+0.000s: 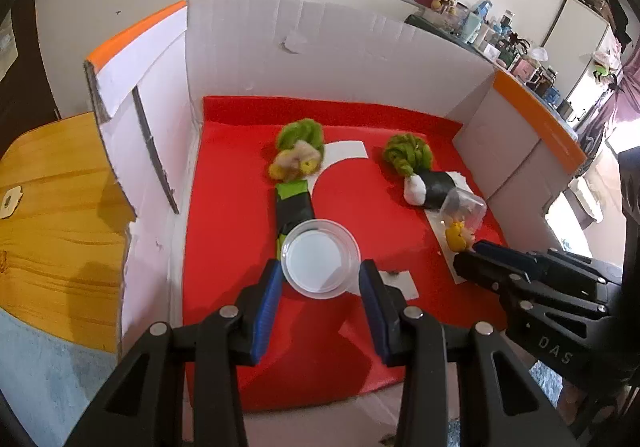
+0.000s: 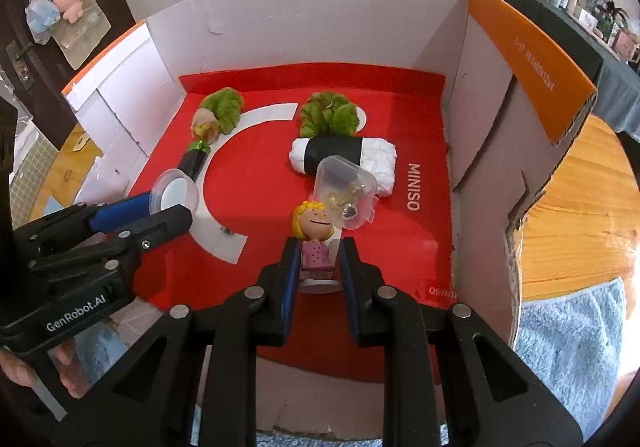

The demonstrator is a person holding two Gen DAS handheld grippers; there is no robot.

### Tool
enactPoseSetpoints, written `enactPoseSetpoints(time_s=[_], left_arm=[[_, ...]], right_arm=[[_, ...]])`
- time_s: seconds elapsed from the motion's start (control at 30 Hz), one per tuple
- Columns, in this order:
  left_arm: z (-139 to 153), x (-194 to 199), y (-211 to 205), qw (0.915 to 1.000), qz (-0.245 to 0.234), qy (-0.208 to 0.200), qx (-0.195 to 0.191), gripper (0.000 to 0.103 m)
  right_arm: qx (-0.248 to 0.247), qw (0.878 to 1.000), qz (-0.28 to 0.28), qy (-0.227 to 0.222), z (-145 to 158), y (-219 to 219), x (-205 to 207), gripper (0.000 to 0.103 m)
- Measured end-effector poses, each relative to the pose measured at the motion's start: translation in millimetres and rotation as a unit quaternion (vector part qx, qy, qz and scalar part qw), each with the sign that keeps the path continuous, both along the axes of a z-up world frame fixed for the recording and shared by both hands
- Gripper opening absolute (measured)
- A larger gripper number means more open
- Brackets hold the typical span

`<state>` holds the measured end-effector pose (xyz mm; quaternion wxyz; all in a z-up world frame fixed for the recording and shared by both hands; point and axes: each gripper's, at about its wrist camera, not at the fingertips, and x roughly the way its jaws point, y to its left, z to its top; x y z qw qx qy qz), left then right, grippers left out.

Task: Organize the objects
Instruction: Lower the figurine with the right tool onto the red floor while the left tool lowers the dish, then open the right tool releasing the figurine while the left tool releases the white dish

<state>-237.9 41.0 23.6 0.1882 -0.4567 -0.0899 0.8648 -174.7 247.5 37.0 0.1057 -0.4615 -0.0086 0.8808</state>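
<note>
Left wrist view shows the left gripper (image 1: pixel 320 279) clamped on a clear round lid (image 1: pixel 320 259) above the red box floor (image 1: pixel 224 207), while right wrist view shows the right gripper (image 2: pixel 316 259) clamped on a figurine (image 2: pixel 314 239) beside the clear container (image 2: pixel 346 193), so placement appears in hand and the next move likely calls for lowering and release.

Daylight is flooding both wrist views, entering from a window (image 1: pixel 624 131) at three o'clock in the left view, where it is blowing out to white. The red liner (image 2: pixel 256 175) is reading saturated and evenly lit, with soft shadows pooling under the grippers at six o'clock. Fisheye distortion is bending the cardboard walls (image 1: pixel 320 47) (most strongly toward the rims), and black vignetting is closing off every corner. Distant shelves are appearing slightly soft.
</note>
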Motion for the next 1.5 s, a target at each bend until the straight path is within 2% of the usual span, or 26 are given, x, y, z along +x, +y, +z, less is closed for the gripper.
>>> enactPoseSetpoints(time_s=[1.17, 1.27, 1.37, 1.4, 1.5], left_arm=[[1, -2, -4, 1.0000, 0.004, 0.003, -0.003, 0.042], [3, 0, -4, 1.0000, 0.004, 0.004, -0.003, 0.044], [6, 4, -4, 1.0000, 0.003, 0.009, -0.003, 0.045], [8, 5, -3, 0.9999, 0.002, 0.011, -0.002, 0.045], [11, 10, -3, 0.9999, 0.002, 0.016, -0.003, 0.052]], right_arm=[[0.015, 1.000, 0.004, 0.009, 1, -2, -6, 0.021], [0.016, 1.000, 0.004, 0.010, 1, -2, -4, 0.022], [0.018, 1.000, 0.006, 0.012, 3, -3, -2, 0.036], [0.019, 1.000, 0.007, 0.013, 4, -3, 0, 0.048], [0.022, 1.000, 0.012, 0.018, 6, -7, 2, 0.049]])
